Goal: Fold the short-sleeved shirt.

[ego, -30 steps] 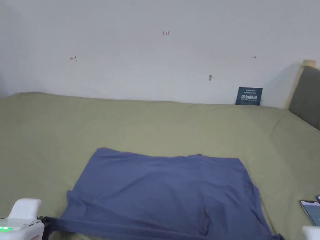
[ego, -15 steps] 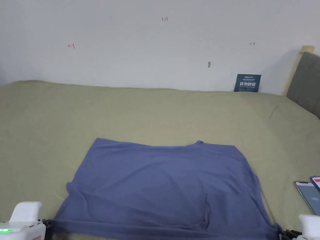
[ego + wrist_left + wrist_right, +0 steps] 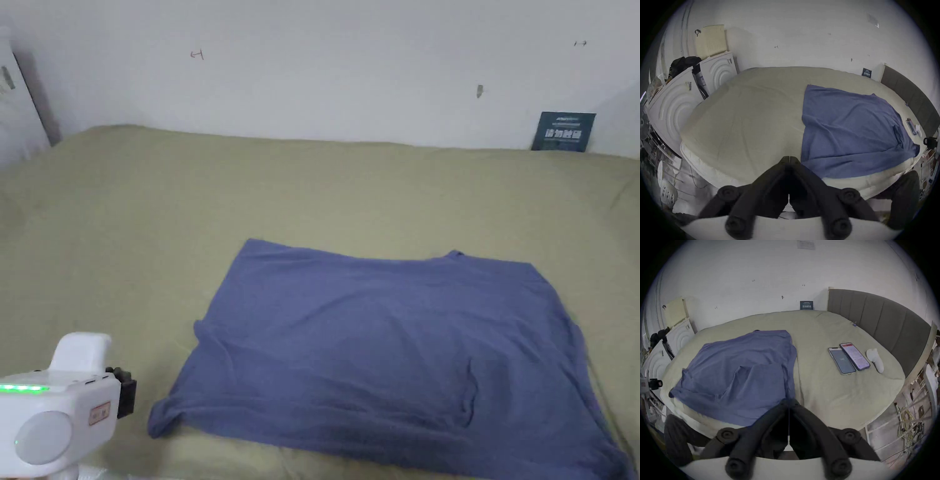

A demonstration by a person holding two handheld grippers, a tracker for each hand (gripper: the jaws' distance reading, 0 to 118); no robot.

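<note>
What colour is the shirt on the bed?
Plain blue-purple shirt, no pattern; clearest in the head view.

We see lots of bare bed (image 3: 156,206) left of the shirt (image 3: 387,344) and behind it, up to the wall (image 3: 325,62). Right of the shirt, two phones (image 3: 848,359) and a white thing (image 3: 875,359) lie in the way, and past them stands the gray headboard (image 3: 883,318). White boxes (image 3: 677,105) stand far left of the shirt, off the bed.

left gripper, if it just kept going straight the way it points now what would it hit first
Probably bare green bedsheet. The left gripper, jaws together, points across the bed just beside the blue shirt, whose near corner lies to its right. Depth is hard to judge.
</note>
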